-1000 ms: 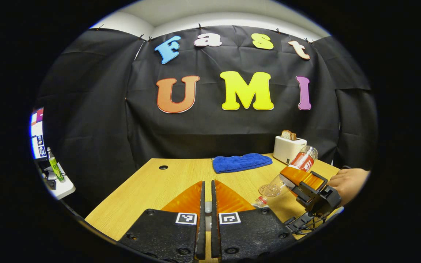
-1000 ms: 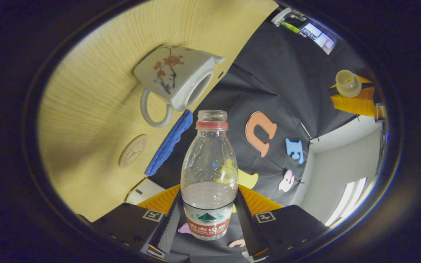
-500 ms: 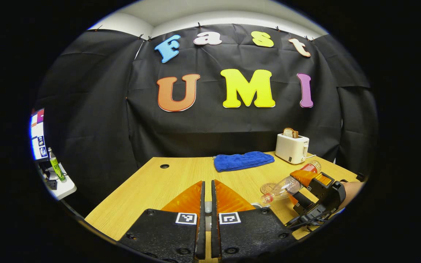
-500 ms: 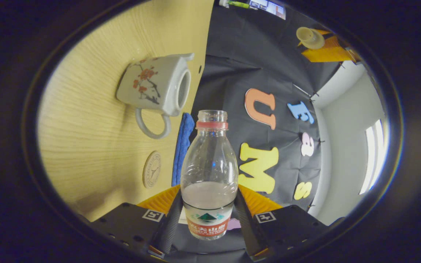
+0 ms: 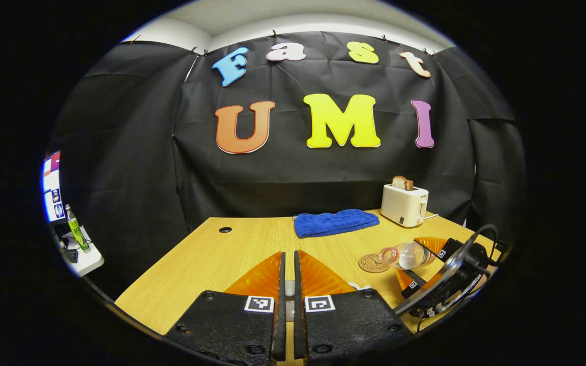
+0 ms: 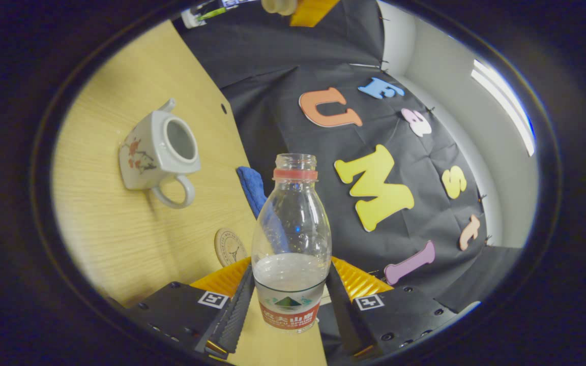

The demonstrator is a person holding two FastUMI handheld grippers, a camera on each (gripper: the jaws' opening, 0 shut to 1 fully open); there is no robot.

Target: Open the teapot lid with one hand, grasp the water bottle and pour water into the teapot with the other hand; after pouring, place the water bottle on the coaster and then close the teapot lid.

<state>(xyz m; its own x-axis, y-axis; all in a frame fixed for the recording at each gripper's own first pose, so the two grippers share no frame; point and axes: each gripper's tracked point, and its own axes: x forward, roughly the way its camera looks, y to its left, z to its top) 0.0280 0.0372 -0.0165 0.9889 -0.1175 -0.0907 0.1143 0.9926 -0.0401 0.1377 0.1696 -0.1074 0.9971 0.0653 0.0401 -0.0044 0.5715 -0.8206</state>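
My right gripper (image 6: pixel 290 268) is shut on a clear, uncapped water bottle (image 6: pixel 292 239) that holds a little water. The white flower-painted teapot (image 6: pixel 154 152) stands on the wooden table with its mouth open, to the left of the bottle. A round coaster (image 6: pixel 229 247) lies close beside the bottle's base. In the left gripper view, the right gripper (image 5: pixel 428 264) holds the bottle (image 5: pixel 407 255) tilted just right of the coaster (image 5: pixel 373 263). My left gripper (image 5: pixel 289 254) is shut on the teapot lid's small grey knob (image 5: pixel 289 288); the lid (image 6: pixel 279 5) hangs high above the table.
A blue towel (image 5: pixel 334 223) lies at the back of the table (image 5: pixel 206 259), and a white toaster (image 5: pixel 405 204) with bread stands at the back right. A cable hole (image 5: pixel 225 230) sits near the back left. A side table (image 5: pixel 82 256) with a green bottle stands off the left edge.
The right gripper has swung the bottle away from the teapot, down and right toward the coaster, tilting it back. The left gripper has kept still with the lid.
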